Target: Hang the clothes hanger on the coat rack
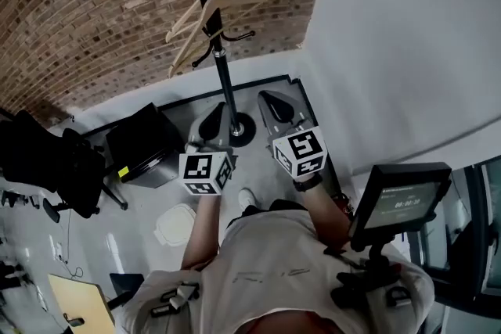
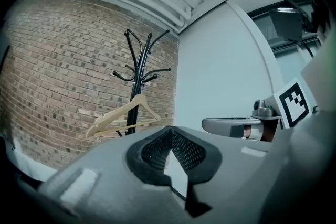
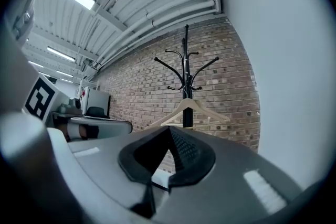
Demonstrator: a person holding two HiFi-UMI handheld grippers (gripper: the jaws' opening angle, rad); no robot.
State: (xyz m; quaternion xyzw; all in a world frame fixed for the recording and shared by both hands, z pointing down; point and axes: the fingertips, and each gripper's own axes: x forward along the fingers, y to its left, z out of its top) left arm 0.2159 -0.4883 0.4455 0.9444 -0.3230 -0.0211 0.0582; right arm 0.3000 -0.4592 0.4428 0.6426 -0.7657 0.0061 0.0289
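Observation:
A pale wooden clothes hanger [image 1: 205, 18] hangs on the black coat rack [image 1: 225, 78] in front of the brick wall. It hangs tilted, clear of both grippers. My left gripper [image 1: 214, 113] and right gripper [image 1: 273, 100] are side by side near the rack's pole, pointing level towards it, both shut and empty. In the left gripper view the shut jaws [image 2: 169, 131] sit below the hanger [image 2: 123, 118] and rack [image 2: 137, 76], with the right gripper [image 2: 231, 124] beside. In the right gripper view the shut jaws [image 3: 169, 131] lie under the hanger [image 3: 189, 112] and rack [image 3: 185, 68].
A black box [image 1: 145, 145] and a black office chair [image 1: 66, 164] stand left of the rack's round base [image 1: 241, 129]. A white wall [image 1: 407, 35] runs along the right. A screen on a stand [image 1: 401, 198] is at my right side. A white tub [image 1: 175, 224] sits on the floor.

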